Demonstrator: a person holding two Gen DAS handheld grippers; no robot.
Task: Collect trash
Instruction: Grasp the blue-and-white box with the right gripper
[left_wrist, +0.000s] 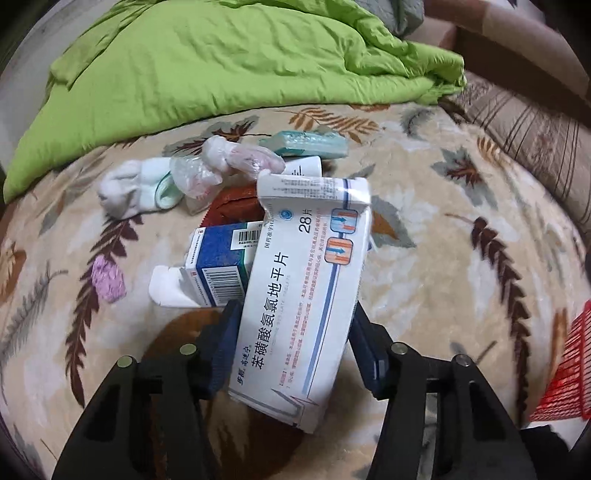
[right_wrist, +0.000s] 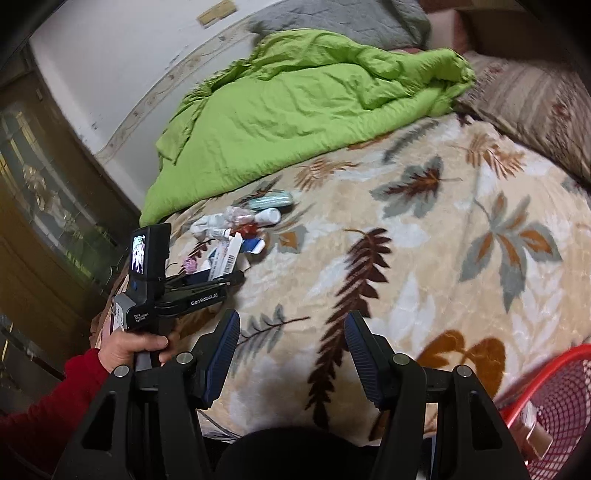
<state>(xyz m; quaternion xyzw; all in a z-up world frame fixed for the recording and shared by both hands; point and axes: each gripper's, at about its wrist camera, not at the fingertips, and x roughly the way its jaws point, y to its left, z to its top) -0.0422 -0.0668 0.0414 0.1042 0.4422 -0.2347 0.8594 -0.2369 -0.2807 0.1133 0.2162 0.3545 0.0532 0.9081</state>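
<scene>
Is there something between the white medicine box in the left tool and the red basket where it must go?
Nothing visible. The white medicine box sits between the left tool's pads; toward the red basket at the right edge only bare leaf-patterned blanket shows.

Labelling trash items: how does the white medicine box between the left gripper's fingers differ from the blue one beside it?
The white medicine box is longer and sits between the left hand-held gripper fingers, above the pile; the blue medicine box is shorter and lies on the blanket. Blue shows barcodes, white an arrow diagram. Both are cardboard cartons.
</scene>
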